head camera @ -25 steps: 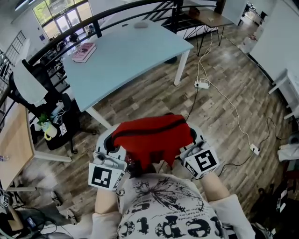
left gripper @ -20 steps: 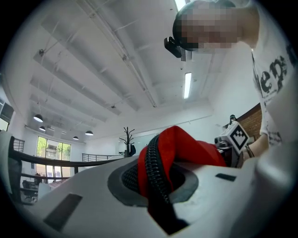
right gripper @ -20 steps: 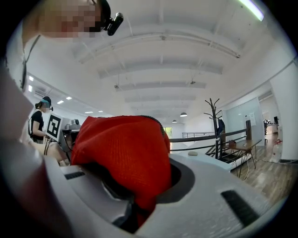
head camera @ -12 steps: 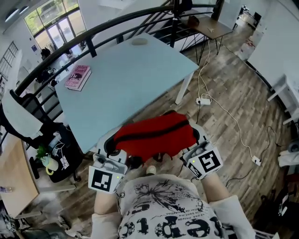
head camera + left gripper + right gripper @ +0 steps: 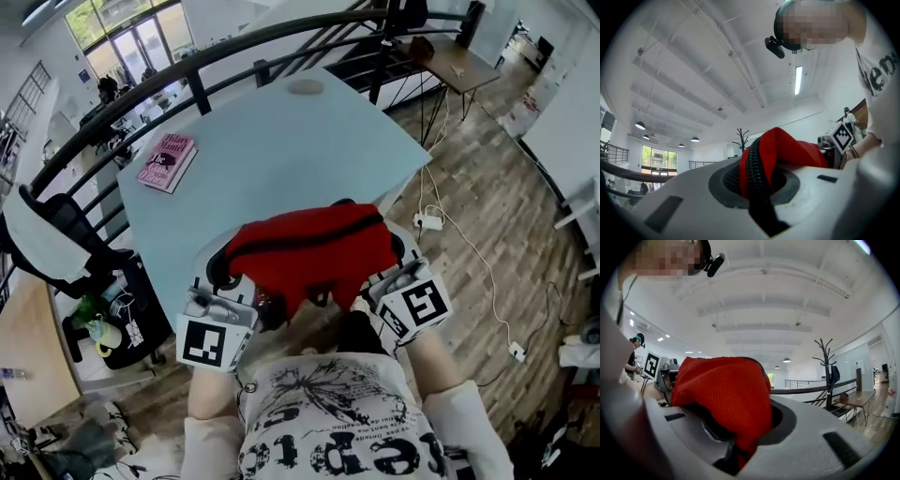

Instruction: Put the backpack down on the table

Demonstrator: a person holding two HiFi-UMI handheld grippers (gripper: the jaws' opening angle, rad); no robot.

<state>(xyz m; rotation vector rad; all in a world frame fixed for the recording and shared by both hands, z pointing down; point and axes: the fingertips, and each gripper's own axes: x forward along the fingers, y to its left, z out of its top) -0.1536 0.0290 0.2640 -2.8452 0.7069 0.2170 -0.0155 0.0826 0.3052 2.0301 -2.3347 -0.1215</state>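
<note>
A red backpack (image 5: pixel 309 248) with a black zip hangs stretched between my two grippers, over the near edge of a pale blue table (image 5: pixel 272 141). My left gripper (image 5: pixel 222 277) is shut on the backpack's left end; in the left gripper view red fabric and a black ribbed zip (image 5: pixel 757 173) are pinched between the jaws. My right gripper (image 5: pixel 398 262) is shut on the right end, where red mesh fabric (image 5: pixel 731 394) fills the jaws. Both grippers point roughly level, away from the person.
A pink book (image 5: pixel 167 161) lies at the table's far left. A black railing (image 5: pixel 187 70) curves behind the table. A black chair (image 5: pixel 56 244) with hanging items stands to the left. White cables and a power strip (image 5: pixel 427 222) lie on the wooden floor at right.
Both grippers have carried the backpack forward toward the table; the table has come much closer and now lies under the backpack's far edge. Both grips are unchanged.
</note>
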